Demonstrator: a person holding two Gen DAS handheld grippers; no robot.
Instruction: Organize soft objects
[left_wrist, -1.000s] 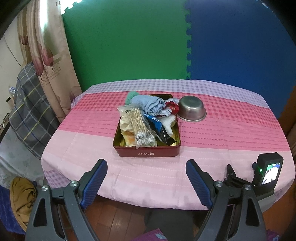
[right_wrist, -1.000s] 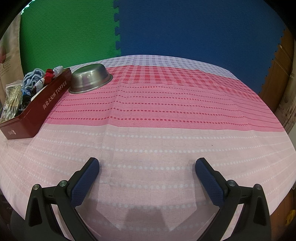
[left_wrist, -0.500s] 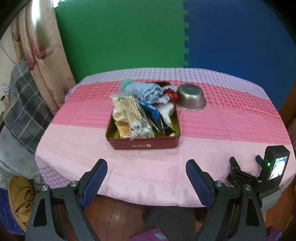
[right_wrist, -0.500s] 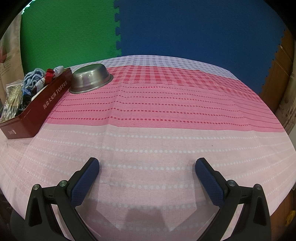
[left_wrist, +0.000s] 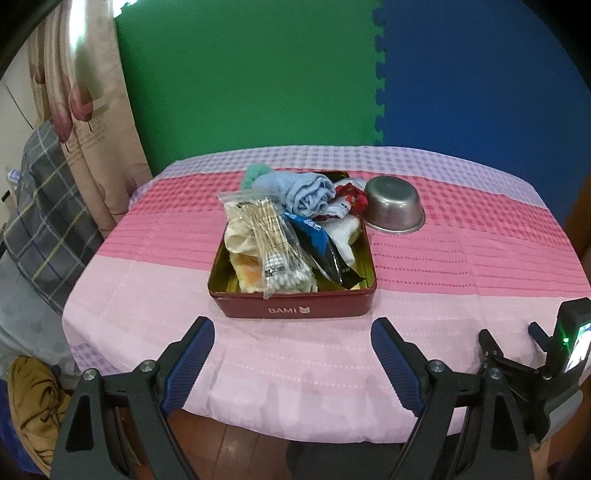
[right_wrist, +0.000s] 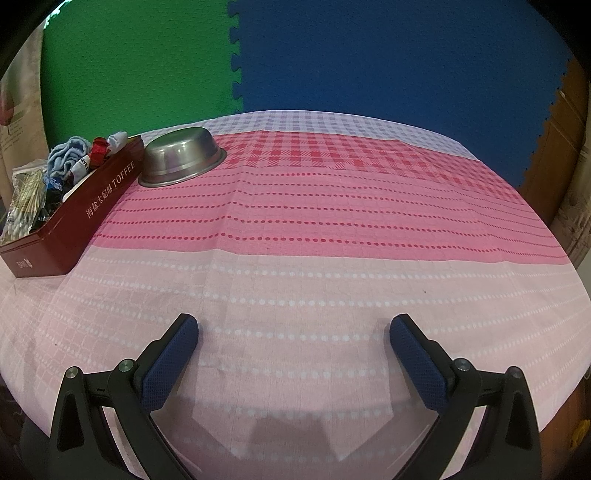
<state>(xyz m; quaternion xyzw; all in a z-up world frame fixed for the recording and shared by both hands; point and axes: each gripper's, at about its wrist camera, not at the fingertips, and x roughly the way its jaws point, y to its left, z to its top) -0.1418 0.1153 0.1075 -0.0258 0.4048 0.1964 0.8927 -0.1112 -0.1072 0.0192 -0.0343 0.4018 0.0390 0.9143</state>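
A dark red tin (left_wrist: 295, 306) stands mid-table, full of soft items: a light blue cloth (left_wrist: 308, 192), a bag of cotton swabs (left_wrist: 275, 245), a white cloth (left_wrist: 341, 236), a red-and-white item (left_wrist: 349, 195) and a black-and-blue packet (left_wrist: 325, 254). The tin also shows at the left of the right wrist view (right_wrist: 81, 206). My left gripper (left_wrist: 291, 350) is open and empty, above the table's near edge in front of the tin. My right gripper (right_wrist: 293, 347) is open and empty, low over the pink cloth, right of the tin.
A steel bowl (left_wrist: 395, 210) sits just right of the tin's far corner; it also shows in the right wrist view (right_wrist: 181, 157). A pink checked tablecloth (right_wrist: 332, 221) covers the round table. A curtain (left_wrist: 81, 110) and plaid fabric (left_wrist: 44, 221) are at left.
The left gripper has moved closer to the tin, which now looks larger and lower in its view. The right gripper has stayed still. Both stay open.
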